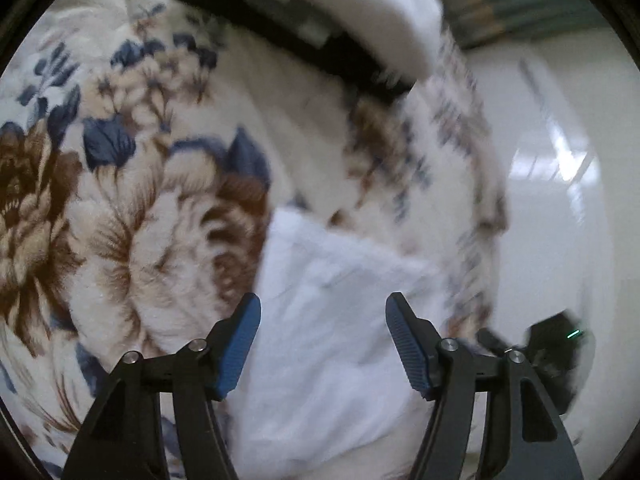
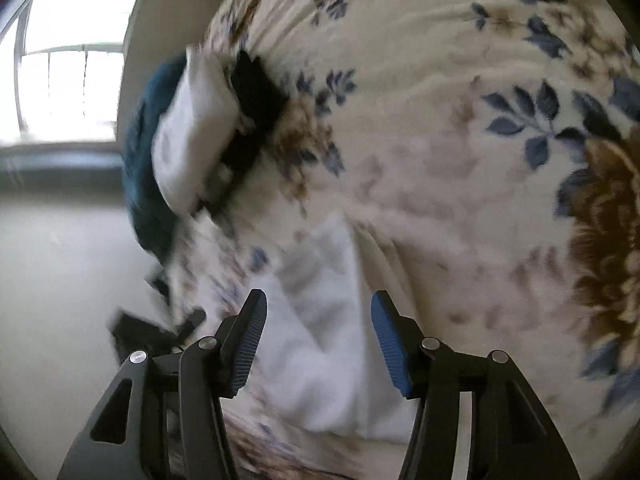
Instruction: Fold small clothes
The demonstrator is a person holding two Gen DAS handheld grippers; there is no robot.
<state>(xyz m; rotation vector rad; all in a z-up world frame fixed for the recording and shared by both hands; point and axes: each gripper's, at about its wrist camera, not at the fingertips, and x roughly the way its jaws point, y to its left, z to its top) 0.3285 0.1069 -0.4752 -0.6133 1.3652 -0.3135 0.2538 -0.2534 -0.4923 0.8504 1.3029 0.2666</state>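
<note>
Both jaws stand wide apart, holding nothing: the left hand-held gripper (image 1: 323,344) and right hand-held gripper (image 2: 319,338) hover over a white garment (image 1: 320,320) (blurred). It lies on a floral blanket (image 1: 132,200).

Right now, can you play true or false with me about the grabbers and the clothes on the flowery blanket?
1. The left gripper is open. True.
2. The right gripper is squeezing a red sock. False: it is open, with the crumpled white cloth lying ahead of it.
3. The fluffy cream blanket with brown and blue flowers lies under the clothes. True.
4. The pile of white, black and dark teal clothes sits between the right gripper's fingers. False: it lies farther off, near the blanket's edge.
</note>
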